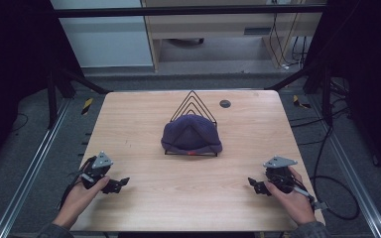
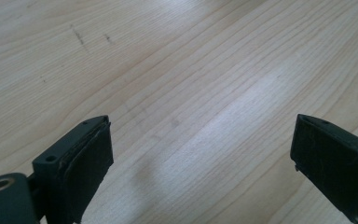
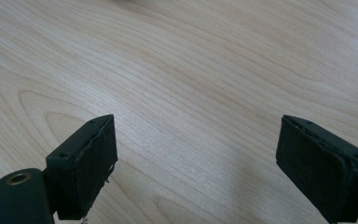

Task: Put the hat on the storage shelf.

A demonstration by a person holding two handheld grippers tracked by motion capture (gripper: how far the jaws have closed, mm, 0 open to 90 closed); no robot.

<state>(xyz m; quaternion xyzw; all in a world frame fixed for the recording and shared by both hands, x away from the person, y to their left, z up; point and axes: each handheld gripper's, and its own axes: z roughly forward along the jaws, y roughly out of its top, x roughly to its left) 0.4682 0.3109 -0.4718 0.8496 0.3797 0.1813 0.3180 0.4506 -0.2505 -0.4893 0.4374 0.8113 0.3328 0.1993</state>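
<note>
A dark purple knit beanie (image 1: 191, 135) hangs over a black wire triangular rack (image 1: 193, 101) at the middle of the wooden table (image 1: 144, 119). My left gripper (image 1: 120, 184) rests near the front left, held in a hand, its jaws pointing right. My right gripper (image 1: 254, 185) rests near the front right, its jaws pointing left. Both stand open over bare wood: the left gripper (image 2: 200, 149) and the right gripper (image 3: 196, 149) have nothing between their pads. Each is well short of the beanie.
A small dark round disc (image 1: 224, 103) lies on the table behind the rack to the right. Cables (image 1: 327, 183) trail off the table's right side. Metal frame rails (image 1: 34, 163) run along the floor at both sides.
</note>
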